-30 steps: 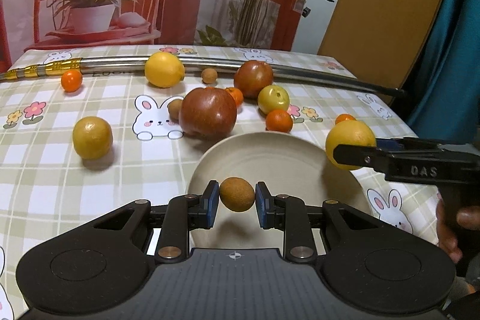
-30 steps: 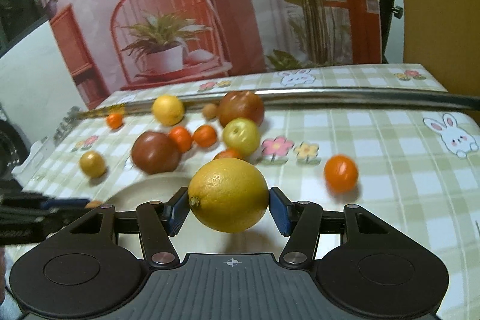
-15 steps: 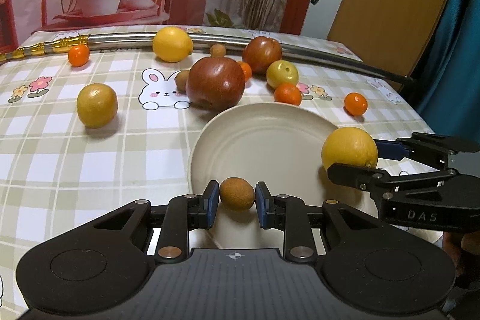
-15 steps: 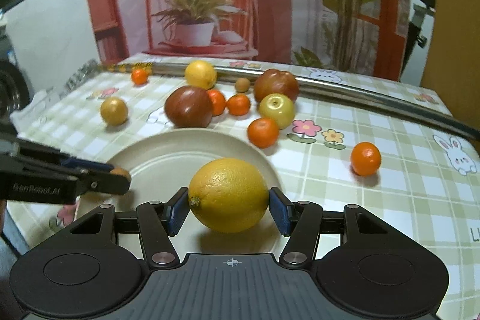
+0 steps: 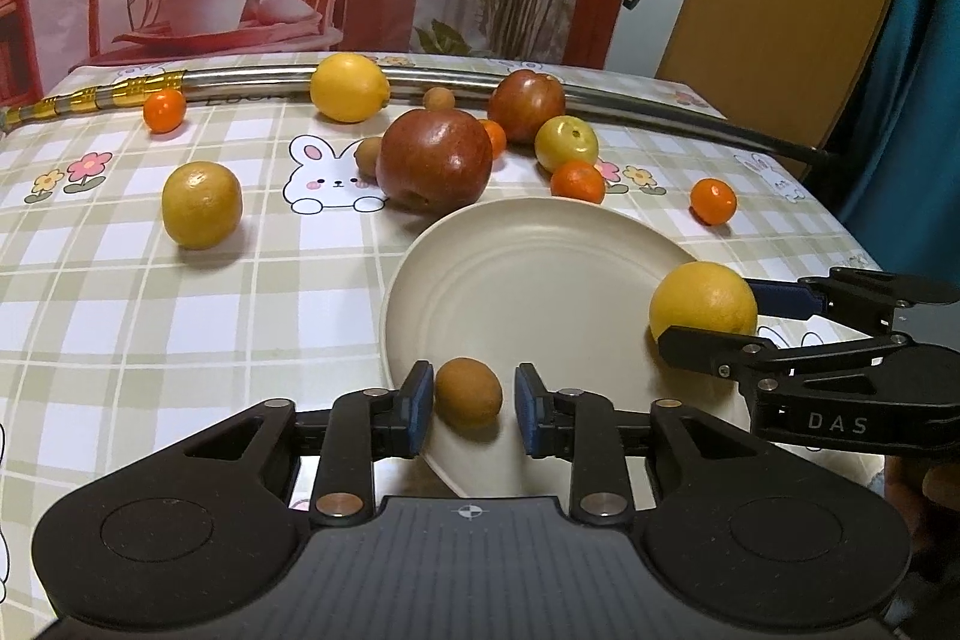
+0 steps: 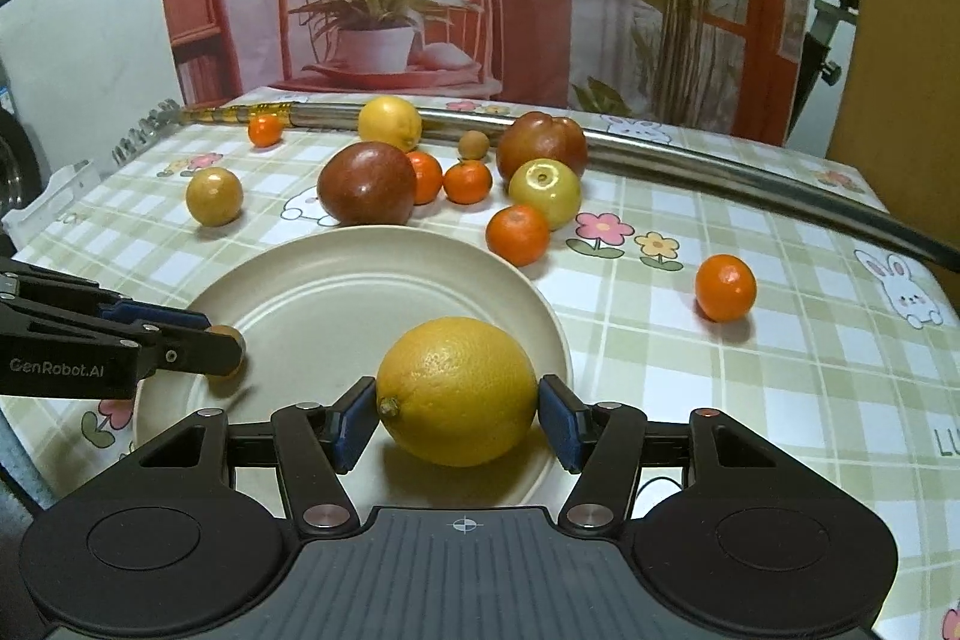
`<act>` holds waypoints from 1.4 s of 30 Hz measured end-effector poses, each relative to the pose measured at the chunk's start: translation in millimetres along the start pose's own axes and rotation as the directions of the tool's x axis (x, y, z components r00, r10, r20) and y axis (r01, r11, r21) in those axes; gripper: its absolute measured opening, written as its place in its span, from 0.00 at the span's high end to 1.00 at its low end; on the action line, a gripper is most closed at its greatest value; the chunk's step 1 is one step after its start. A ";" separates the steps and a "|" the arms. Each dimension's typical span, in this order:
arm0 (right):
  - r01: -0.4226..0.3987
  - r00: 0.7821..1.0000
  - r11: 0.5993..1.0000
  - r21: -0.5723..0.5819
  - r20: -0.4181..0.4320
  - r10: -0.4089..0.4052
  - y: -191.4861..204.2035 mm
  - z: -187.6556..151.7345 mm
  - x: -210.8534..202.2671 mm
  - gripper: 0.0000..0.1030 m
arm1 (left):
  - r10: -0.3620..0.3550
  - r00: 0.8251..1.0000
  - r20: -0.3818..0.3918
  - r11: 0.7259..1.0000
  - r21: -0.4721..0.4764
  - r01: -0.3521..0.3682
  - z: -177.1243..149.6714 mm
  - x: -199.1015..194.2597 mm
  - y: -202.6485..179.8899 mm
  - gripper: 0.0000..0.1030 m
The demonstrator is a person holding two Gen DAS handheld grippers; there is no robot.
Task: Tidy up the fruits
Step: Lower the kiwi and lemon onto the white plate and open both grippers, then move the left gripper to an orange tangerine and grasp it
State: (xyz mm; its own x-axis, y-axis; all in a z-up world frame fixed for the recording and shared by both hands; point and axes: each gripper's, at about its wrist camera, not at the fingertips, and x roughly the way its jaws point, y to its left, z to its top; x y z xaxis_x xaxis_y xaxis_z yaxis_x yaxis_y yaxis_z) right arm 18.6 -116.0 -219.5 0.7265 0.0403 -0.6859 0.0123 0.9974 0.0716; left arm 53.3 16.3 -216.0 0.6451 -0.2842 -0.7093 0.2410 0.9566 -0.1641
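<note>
From the left wrist view, the left gripper (image 5: pixel 468 403) reaches over the near rim of a round cream-coloured plate (image 5: pixel 540 280). Its jaws are opening: a small brown oval fruit (image 5: pixel 468 392) sits between the blue pads (image 5: pixel 420 406) with a gap showing on each side, and it rests on the plate. At the plate's right edge the black right gripper (image 5: pixel 708 313) comes in from the right around a large yellow lemon (image 5: pixel 703 303). Beyond the plate, on the desk's checked cloth with rabbit and flower prints (image 5: pixel 180 292), lie a big dark red apple (image 5: pixel 434 159), a second red apple (image 5: pixel 527 106), a pale green round fruit (image 5: pixel 566 142), a dull yellow round fruit (image 5: pixel 201 203), another bright yellow lemon (image 5: pixel 349 86) and several small orange mandarins, one of them well apart at the right (image 5: pixel 713 200). A curved steel tube with a gold-banded end (image 5: pixel 252 76) runs along the far side of the desk.

From the right wrist view, the right gripper (image 6: pixel 459 415) holds its blue pads at either side of the large yellow lemon (image 6: pixel 457 389), which stands on the cream-coloured plate (image 6: pixel 336 280) near its front right rim. Its jaws are opening; the left pad lies against the stem end, and a thin gap shows at the right pad. The left gripper (image 6: pixel 225 340) enters from the left edge, its tips over the plate's left rim with the small brown oval fruit (image 6: pixel 231 337) barely visible at them. One small orange mandarin (image 6: pixel 725 287) lies alone to the right of the plate.
</note>
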 end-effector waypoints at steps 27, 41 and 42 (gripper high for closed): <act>-0.007 0.998 1.000 0.007 0.058 0.007 2.2 2.2 -11.0 0.32 | 0.015 0.999 0.043 1.000 0.025 -0.016 -0.4 -9.7 -5.7 0.54; 0.005 0.994 1.000 0.007 0.111 -0.006 -2.8 9.2 -21.5 0.21 | 0.077 0.994 0.078 0.997 -0.014 -0.076 13.0 -24.2 12.5 0.53; 0.004 0.993 1.000 0.007 0.117 -0.005 -4.2 10.8 -22.7 0.21 | 0.080 0.993 0.082 0.997 -0.028 -0.078 17.3 -27.9 17.8 0.53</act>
State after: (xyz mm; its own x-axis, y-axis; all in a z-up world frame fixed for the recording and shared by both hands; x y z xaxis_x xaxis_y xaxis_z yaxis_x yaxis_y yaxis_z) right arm 9.5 -121.8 -196.4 0.8016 0.0280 -0.5972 0.0202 0.9971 0.0737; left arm 52.1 40.1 -187.3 0.7194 -0.2110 -0.6618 0.1692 0.9773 -0.1277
